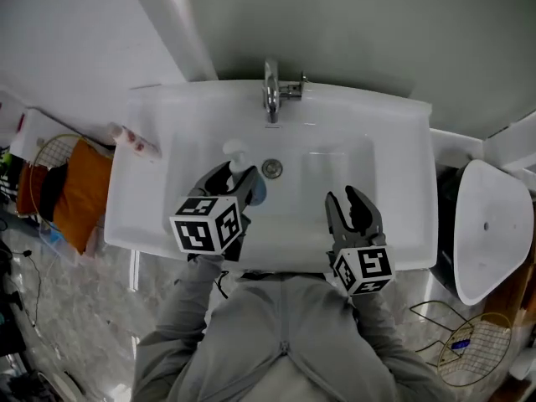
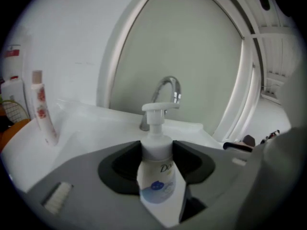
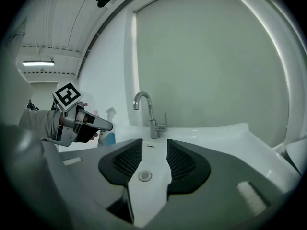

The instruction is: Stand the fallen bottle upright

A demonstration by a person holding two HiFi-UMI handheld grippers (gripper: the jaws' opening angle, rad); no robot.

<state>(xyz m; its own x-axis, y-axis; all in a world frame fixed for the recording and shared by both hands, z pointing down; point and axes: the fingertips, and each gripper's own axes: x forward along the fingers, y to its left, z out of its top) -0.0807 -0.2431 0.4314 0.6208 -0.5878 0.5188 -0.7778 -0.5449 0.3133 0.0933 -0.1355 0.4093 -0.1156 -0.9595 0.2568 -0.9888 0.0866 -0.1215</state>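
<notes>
- The left gripper (image 1: 235, 182) was clenched on the bottle (image 2: 156, 176), with its dark pads pressed against either side of the shoulder, just under the pump neck
- The bottle hung over the basin of the sink (image 1: 394, 141), near the drain (image 1: 271, 168) and in front of the faucet (image 1: 270, 95). In the left gripper view it sat pump-up between the jaws, roughly upright
- The right gripper (image 1: 354, 206) was released. Its jaws stood apart with only bare basin between them, over the right side of the basin
- Progress, as a judgement: the pick-up and the turn to vertical looked done. What was left was to set the base on a flat part of the sink and let go. No view showed the base resting on anything
- The bottle was smooth white plastic with a rounded body, a pale blue round label, and a white pump head with a flat spout
- The sink was glossy white ceramic, a broad rectangle with a rounded hollow, and the faucet was a curved chrome pipe
- A slim white tube (image 2: 42, 107) with red print stood on the sink's left ledge, well apart from the bottle
- The gripper pads were dark and ribbed, which probably gave fair hold on the slick plastic
</notes>
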